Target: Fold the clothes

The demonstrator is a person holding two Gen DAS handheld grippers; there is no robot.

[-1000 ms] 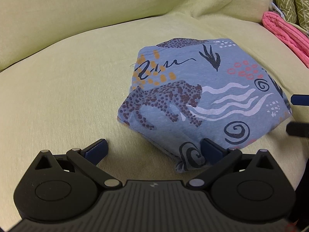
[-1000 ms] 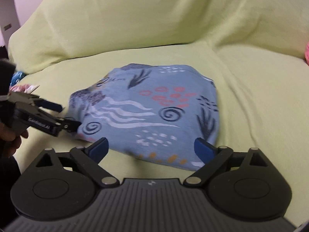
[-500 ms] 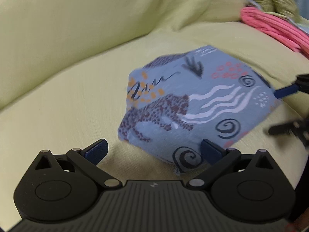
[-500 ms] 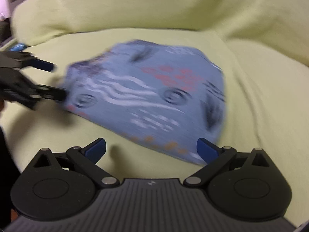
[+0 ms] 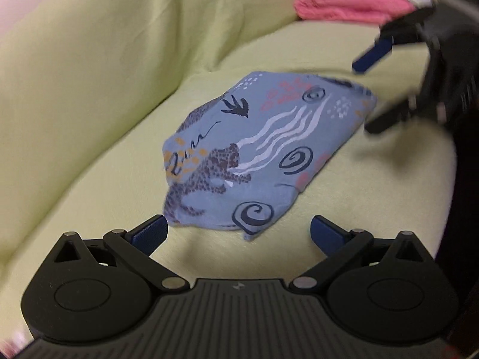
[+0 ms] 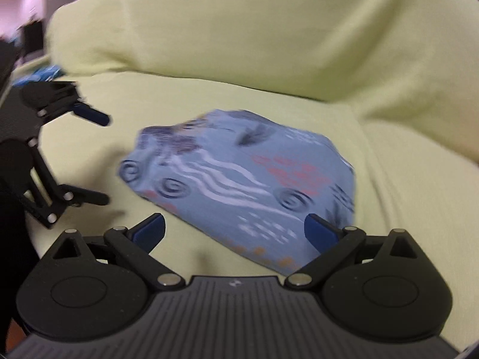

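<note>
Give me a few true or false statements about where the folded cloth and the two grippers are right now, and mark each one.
1. The blue patterned cloth lies folded on the yellow-green cushion. True.
2. The left gripper is shut on the cloth. False: it is open, with nothing between its fingers.
3. The right gripper is open. True.
4. A pink garment lies on top of the cloth. False: it sits apart, at the far end of the cushion.
5. The cloth hangs in the air between the grippers. False: it rests on the cushion and neither gripper holds it.
</note>
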